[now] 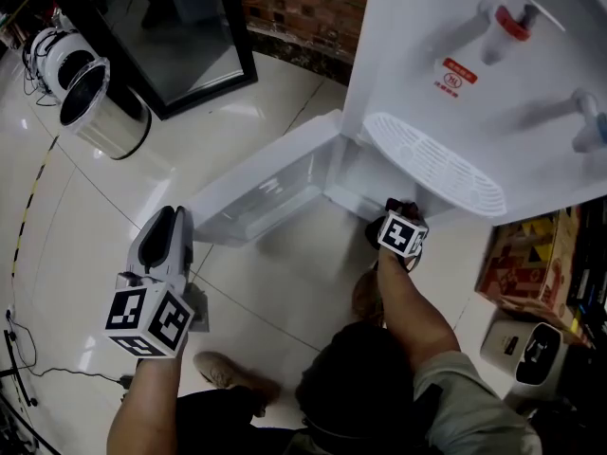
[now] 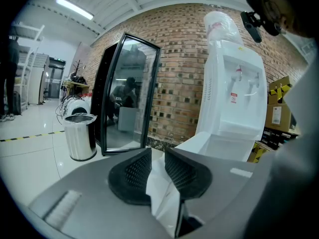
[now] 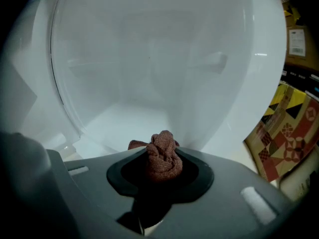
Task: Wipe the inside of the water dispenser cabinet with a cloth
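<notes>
- While the right gripper (image 3: 161,159) pinches the bunched cloth (image 3: 164,167) at the cabinet (image 3: 149,73) mouth, hard scrubbing could drag it loose.
- Left gripper (image 2: 157,157), clamped on white paper (image 2: 162,198), possibly tissue, might bump the open door (image 1: 258,176).

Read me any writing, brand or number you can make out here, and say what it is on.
Red label on the water dispenser: too small and blurred to read.
White sticker, upper right of the right gripper view: blurred, unreadable.
Marker cubes: square patterns only, no words.
</notes>
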The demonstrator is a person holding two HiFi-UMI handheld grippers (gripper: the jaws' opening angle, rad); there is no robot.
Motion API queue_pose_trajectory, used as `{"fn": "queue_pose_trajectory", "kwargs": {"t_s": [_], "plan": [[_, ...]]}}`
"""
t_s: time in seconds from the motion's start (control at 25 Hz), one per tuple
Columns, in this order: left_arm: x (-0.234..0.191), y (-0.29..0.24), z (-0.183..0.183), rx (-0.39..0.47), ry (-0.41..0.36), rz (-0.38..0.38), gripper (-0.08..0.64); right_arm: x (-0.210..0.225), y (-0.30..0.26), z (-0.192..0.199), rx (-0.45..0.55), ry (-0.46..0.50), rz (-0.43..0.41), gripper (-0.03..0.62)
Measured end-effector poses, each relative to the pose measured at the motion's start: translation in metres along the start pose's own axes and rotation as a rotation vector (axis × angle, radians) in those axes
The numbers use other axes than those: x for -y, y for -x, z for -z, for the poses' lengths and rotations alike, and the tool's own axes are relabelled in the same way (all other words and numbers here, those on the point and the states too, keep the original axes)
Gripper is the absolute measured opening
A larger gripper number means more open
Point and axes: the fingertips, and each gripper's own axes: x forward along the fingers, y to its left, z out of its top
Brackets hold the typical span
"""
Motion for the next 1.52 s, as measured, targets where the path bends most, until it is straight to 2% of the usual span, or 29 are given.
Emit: {"fn": "queue_pose_trajectory", "kwargs": {"t_s": [0.12,0.28,0.4,0.52,0.64,0.76,0.84,0.92,1.08,1.32,1.4,1.52], "plan": [[-0.001,-0.002,-0.001,0.002,0.001,-0.002,0.057,-0.030,0.013,-0.026,0.115,0.006,-0.115,0.120],[-0.002,-0.003,-0.001,0.002,0.007,-0.003,0.057,-0.109,0.043,-0.057,0.283,0.203,-0.329,0.120],[0.001,0.000,-0.001,-0.006,0.009,0.001,0.057,-0.162,0.054,-0.046,0.300,0.349,-0.447,0.120],[0.004,0.002,0.000,-0.014,0.012,-0.004,0.057,-0.200,0.047,-0.026,0.261,0.434,-0.529,0.120],[0.010,-0.006,0.008,-0.007,0.016,0.006,0.057,-0.203,0.016,-0.013,0.190,0.445,-0.528,0.120],[0.020,-0.016,0.014,-0.002,0.030,0.020,0.057,-0.164,-0.020,0.008,0.044,0.469,-0.429,0.120],[0.017,-0.011,0.008,-0.003,0.023,-0.002,0.057,-0.160,-0.028,0.019,-0.024,0.475,-0.401,0.120],[0.014,-0.010,0.005,-0.005,0.015,-0.012,0.057,-0.169,-0.025,0.016,-0.029,0.449,-0.422,0.118],[0.012,-0.013,0.008,-0.001,0.025,0.015,0.057,-0.178,-0.017,0.005,-0.008,0.395,-0.480,0.118],[-0.019,0.000,0.004,0.010,-0.009,-0.009,0.057,-0.209,-0.012,0.025,-0.015,0.312,-0.565,0.118],[-0.023,0.001,0.006,0.011,-0.006,-0.014,0.057,-0.194,-0.015,0.032,-0.026,0.311,-0.537,0.118],[-0.024,-0.003,0.009,0.007,0.004,0.002,0.057,-0.151,-0.017,0.037,-0.042,0.320,-0.442,0.118]]}}
